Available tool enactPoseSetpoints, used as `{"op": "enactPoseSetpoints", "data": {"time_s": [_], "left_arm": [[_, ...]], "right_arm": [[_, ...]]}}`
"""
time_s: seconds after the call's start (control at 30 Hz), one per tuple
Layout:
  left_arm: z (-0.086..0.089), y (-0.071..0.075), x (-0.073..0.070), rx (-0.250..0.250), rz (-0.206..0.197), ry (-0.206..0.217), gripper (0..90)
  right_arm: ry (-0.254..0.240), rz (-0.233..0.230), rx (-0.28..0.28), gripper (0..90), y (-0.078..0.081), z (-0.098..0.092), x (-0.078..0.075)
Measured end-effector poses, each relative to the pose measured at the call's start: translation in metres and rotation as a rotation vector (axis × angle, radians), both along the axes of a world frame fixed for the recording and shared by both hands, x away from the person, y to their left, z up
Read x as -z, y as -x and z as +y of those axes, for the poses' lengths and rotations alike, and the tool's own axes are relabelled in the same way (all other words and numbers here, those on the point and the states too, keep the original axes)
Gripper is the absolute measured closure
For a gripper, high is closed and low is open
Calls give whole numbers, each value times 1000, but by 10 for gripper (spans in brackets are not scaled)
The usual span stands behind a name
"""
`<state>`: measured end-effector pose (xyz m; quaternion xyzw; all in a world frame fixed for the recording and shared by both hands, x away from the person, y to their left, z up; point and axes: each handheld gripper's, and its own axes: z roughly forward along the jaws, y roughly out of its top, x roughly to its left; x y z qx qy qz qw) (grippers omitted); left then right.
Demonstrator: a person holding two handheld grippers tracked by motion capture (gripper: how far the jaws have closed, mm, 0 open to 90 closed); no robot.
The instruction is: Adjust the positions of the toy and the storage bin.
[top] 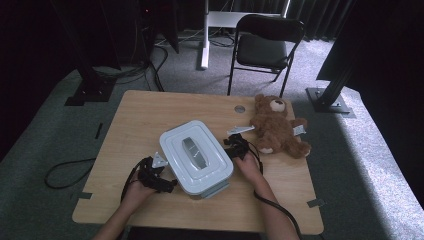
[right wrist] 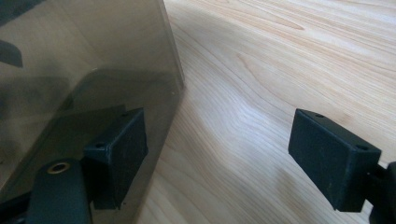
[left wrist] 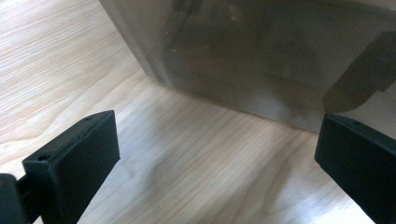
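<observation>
Centrally on the wooden bench (top: 150,112): one grey lidded storage box (top: 196,156) with a handle set into its lid, resting flat. Left gripper (top: 159,181) at the box's left side, right gripper (top: 236,148) at its right side, each with jaws spread wide and empty, the box wall just ahead of them. Beside the right gripper: one brown teddy bear (top: 278,127), lying on the bench.

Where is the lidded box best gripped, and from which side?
Probably at its two short ends, one tongs from each side: the lidded box is wide, and the left tongs and right tongs already flank it, jaws open. The lid's grey centre handle suits lifting the lid alone.
</observation>
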<state>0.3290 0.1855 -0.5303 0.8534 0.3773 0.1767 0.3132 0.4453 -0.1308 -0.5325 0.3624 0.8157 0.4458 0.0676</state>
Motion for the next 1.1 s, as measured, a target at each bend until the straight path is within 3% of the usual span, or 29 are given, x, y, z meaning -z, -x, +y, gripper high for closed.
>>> {"op": "enactPoseSetpoints", "data": {"time_s": [0.17,0.4,0.53,0.63,0.7,0.8,1.1], "left_arm": [[-11,2,1,8,8,12,4],[-17,6,2,-14,-18,11,4],[-5,6,0,-74,-48,101,4],[1,8,-3,-69,-53,111,4],[5,9,-4,-49,-56,104,4],[12,14,-6,-45,-64,129,5],[22,25,-23,-34,-39,151,5]], "right_arm": [[4,0,-1,187,2,-10,0],[17,1,6,175,2,-18,1],[34,-2,15,129,4,-21,3],[64,-23,19,127,8,-22,7],[65,-31,25,124,11,-25,9],[51,-60,42,124,17,-32,11],[74,-109,47,124,37,-45,16]]}}
